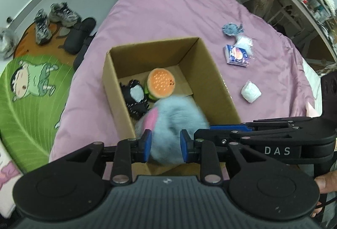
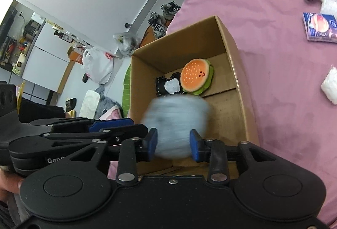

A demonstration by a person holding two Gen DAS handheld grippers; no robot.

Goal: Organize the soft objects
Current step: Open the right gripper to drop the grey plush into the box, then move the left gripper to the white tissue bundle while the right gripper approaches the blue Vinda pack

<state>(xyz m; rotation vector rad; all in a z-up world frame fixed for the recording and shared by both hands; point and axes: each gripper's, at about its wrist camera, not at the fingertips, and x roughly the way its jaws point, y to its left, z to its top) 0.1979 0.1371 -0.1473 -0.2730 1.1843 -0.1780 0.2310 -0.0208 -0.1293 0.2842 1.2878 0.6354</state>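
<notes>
- Plush ball [image 1: 174, 117], pale blue and fluffy with a pink patch, sits between the fingers of our left gripper [image 1: 166, 145], over the near end of the cardboard box [image 1: 212, 73].
- It is too blurred for us to name a long axis; it looks roundish, and the pink patch faces that gripper's left side.
- Our left jaws stand moderately apart with the fur filling the gap; we cannot tell whether they actually pinch it.
- Our right gripper [image 2: 173, 144] comes in from the right, with the same ball between its pads at a similar width; whether it has a grip is just as unclear.
- Ahead of both grippers, on the box floor, lie a burger plush [image 1: 161, 82] and a black-and-white toy [image 1: 137, 96], touching.
- The box rests on a pink bedcover [image 1: 168, 18].
- Ahead and right of the left gripper, on the cover, lie a white bundle [image 1: 251, 91], a tissue pack [image 1: 238, 55] and a small blue-grey toy [image 1: 230, 29].
- To its left, on the floor, we see a green rug [image 1: 31, 92] and shoes [image 1: 52, 18].
</notes>
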